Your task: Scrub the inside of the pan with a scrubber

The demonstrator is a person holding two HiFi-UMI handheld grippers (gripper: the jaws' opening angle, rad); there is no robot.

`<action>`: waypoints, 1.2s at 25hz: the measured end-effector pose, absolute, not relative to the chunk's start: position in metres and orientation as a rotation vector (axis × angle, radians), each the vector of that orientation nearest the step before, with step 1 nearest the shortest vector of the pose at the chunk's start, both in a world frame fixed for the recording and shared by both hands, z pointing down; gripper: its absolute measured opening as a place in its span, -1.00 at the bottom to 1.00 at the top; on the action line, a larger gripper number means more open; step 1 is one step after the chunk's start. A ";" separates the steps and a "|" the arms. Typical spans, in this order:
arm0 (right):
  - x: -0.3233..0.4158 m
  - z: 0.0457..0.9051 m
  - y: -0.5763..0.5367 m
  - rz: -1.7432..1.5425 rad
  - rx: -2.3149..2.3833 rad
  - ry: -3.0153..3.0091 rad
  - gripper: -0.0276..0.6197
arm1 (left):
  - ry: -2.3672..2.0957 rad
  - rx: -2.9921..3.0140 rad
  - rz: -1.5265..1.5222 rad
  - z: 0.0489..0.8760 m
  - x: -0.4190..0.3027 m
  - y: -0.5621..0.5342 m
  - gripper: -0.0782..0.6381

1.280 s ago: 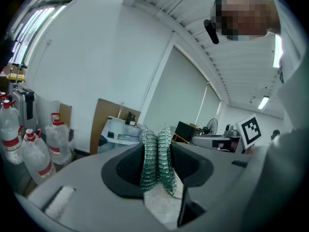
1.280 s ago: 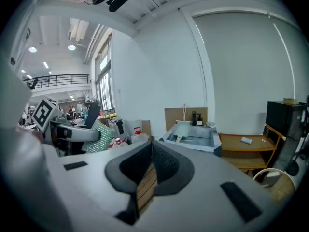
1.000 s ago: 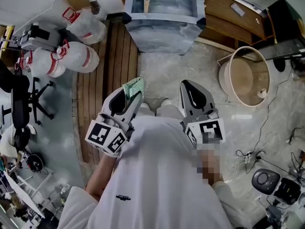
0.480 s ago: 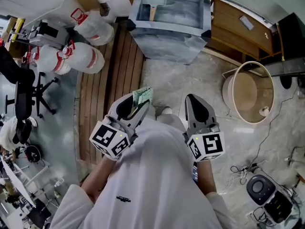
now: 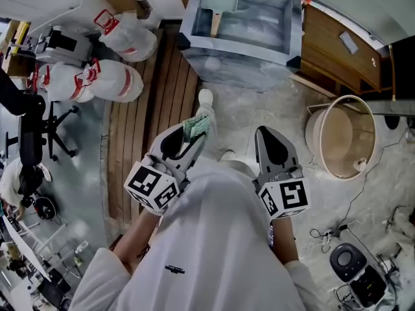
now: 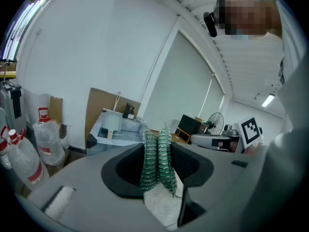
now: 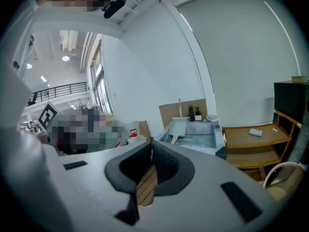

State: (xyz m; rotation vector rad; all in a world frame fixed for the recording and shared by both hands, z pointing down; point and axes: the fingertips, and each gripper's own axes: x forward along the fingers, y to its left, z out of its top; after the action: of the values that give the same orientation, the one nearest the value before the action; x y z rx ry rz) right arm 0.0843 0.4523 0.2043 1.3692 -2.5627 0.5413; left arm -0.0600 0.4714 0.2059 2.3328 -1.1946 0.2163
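Left gripper (image 5: 193, 137) jaws pinch the green mesh scrubber (image 6: 157, 161), which stands upright between them; right gripper (image 5: 270, 135) jaws pressed together, nothing between; rectangular pan (image 7: 179, 127) with wooden handle lies in the steel sink (image 5: 237, 46) ahead, well apart from both grippers.

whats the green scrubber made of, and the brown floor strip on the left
Scrubber: looks like woven synthetic mesh with glittery thread, going by its ribbed sparkle.
Floor strip: probably matte wooden planks, given parallel seams.

Cluttered lab: sink unit (image 5: 241, 45), office chair (image 5: 30, 141), cables (image 5: 322, 230).
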 end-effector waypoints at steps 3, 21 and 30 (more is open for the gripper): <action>0.071 0.206 0.402 0.522 1.359 -2.551 -0.89 | -1.176 2.340 0.202 0.211 -0.070 0.416 -0.31; -0.014 0.174 0.118 0.435 1.518 -2.442 -0.89 | -0.979 2.470 0.244 0.193 -0.145 0.121 -0.31; -0.008 0.181 0.079 0.420 1.525 -2.442 -0.89 | -0.936 2.515 0.332 0.201 -0.140 0.077 -0.31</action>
State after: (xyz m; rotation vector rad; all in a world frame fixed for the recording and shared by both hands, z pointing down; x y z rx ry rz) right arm -0.0078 0.0789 0.1812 1.5255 -2.4425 0.4200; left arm -0.1397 0.0771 0.2012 2.5150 -0.9361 0.3322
